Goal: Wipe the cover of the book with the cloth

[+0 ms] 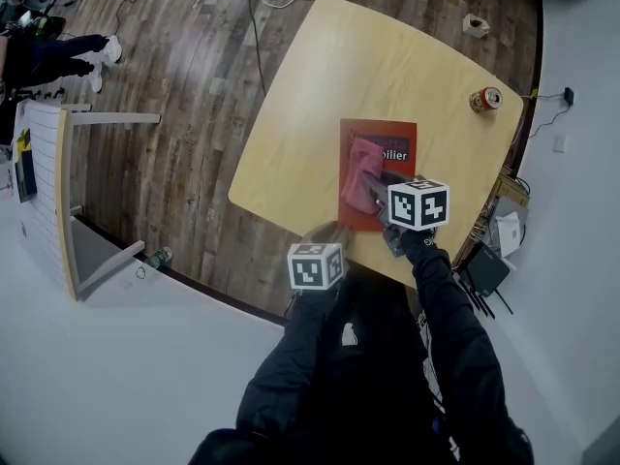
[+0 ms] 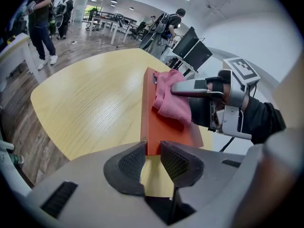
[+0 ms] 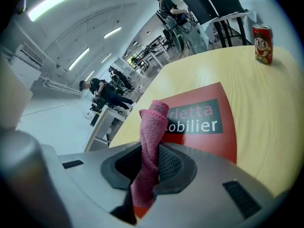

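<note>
So the right claw (image 3: 151, 163) is clamping tight on the pink cloth (image 3: 151, 127), which is lying bunched on the red book (image 3: 213, 137). The book is sitting flat near the tabletop's (image 1: 387, 66) front edge. The left claw (image 2: 153, 161) is hanging slightly open and empty, just short of the book's near end.

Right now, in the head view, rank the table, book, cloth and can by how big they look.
Largest to smallest:
1. table
2. book
3. cloth, partly covered but clearly bigger than the can
4. can, smallest; it also stands farther from the camera
</note>
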A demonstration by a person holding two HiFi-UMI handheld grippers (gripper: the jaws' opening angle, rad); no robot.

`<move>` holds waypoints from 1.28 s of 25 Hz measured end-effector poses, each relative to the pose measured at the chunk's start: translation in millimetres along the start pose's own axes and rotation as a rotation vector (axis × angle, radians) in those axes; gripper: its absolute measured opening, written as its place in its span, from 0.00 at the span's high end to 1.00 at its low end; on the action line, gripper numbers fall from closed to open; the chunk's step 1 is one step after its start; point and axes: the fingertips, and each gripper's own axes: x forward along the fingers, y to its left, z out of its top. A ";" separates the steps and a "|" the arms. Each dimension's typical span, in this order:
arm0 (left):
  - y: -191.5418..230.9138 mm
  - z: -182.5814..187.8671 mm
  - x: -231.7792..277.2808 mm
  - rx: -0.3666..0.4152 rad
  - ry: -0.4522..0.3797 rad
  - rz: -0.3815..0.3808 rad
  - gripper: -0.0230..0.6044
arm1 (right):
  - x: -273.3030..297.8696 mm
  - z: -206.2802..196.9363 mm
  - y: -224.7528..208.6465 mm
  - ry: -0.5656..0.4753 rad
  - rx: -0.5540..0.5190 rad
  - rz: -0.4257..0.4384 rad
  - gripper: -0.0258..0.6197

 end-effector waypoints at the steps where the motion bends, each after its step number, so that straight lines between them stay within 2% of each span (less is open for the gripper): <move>1: -0.2 0.0 0.1 0.000 0.000 0.000 0.78 | -1.5 0.4 -2.2 -0.001 0.000 -0.003 0.84; 32: 0.3 0.8 -1.0 -0.003 0.007 0.005 0.78 | -46.5 5.3 -53.0 -0.040 0.025 -0.065 0.84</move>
